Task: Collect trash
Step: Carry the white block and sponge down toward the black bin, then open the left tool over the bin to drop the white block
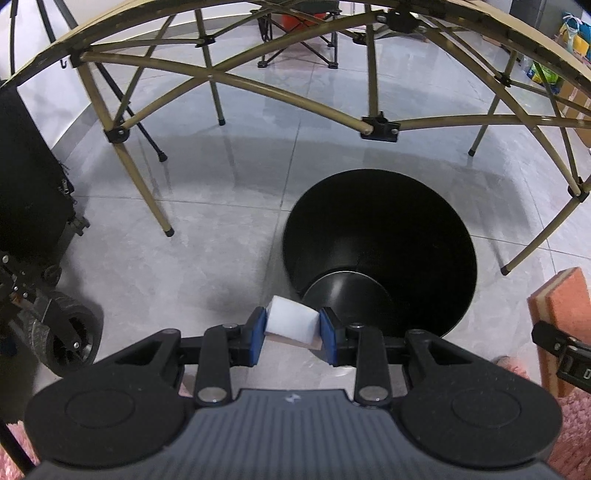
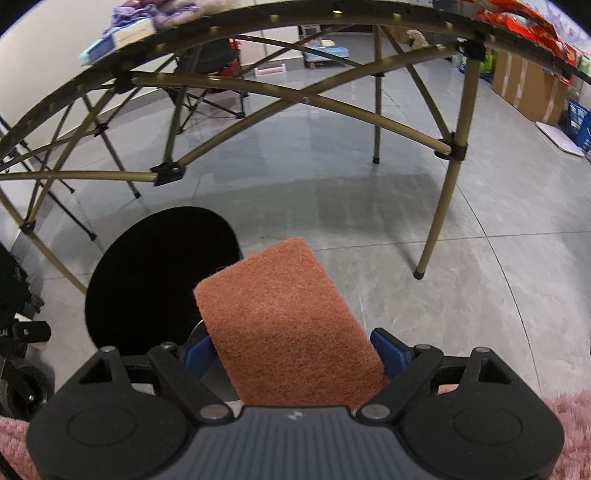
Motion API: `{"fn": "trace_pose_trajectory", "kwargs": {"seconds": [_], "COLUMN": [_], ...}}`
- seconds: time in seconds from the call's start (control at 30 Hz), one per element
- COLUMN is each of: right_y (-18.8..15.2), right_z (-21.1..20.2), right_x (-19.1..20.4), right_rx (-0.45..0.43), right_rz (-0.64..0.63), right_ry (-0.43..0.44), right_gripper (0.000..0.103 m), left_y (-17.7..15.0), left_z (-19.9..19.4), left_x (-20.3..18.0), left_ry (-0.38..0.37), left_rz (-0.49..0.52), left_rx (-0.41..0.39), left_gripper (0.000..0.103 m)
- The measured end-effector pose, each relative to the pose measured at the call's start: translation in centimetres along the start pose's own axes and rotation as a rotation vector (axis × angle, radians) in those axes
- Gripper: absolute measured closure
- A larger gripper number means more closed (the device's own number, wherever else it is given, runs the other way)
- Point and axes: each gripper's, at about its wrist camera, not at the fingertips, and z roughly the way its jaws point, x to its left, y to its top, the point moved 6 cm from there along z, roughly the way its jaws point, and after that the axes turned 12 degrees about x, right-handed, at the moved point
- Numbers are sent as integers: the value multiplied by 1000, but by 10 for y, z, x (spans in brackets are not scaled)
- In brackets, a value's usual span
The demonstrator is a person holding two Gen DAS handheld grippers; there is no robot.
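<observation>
Left hand-held gripper (image 1: pixel 292 334) pinches white foam (image 1: pixel 290 319) beside the bin (image 1: pixel 424 221) rim. Right hand-held gripper (image 2: pixel 295 354) clamps orange sponge (image 2: pixel 280 317). Early release risks floor drops.

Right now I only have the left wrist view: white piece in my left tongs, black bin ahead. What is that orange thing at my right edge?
Observer: A sponge with an orange scouring face, clamped in the right tongs.
Operator: Is it over the bin?
Observer: Not squarely. In the right wrist view the bin sits left of the sponge, which overlaps only its right rim.
Operator: Anything left on the table?
Observer: Yes. A red wrapper and a blue-edged sponge lie on the tabletop.
</observation>
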Motion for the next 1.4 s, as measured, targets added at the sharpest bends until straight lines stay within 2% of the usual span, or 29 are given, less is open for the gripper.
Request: {"fn": "trace_pose_trajectory", "kwargs": {"seconds": [0.6,0.93,1.4], "right_y": [21,38,37], "right_z": [19,35,51], "right_x": [-35,-56,-78], "right_rx": [1,-4,16], "right_rz": [90,147,155], "right_ry": [-62,-87,-133], "right_gripper": [16,16,16], "left_y": [30,48,64], "left_z": [20,38,67], "left_x": [-55,-73,-82], "left_ry": [-43,-50,-29], "left_rz": [19,1,-44], "left_rx": [65,108,181], "left_gripper": [71,71,71]}}
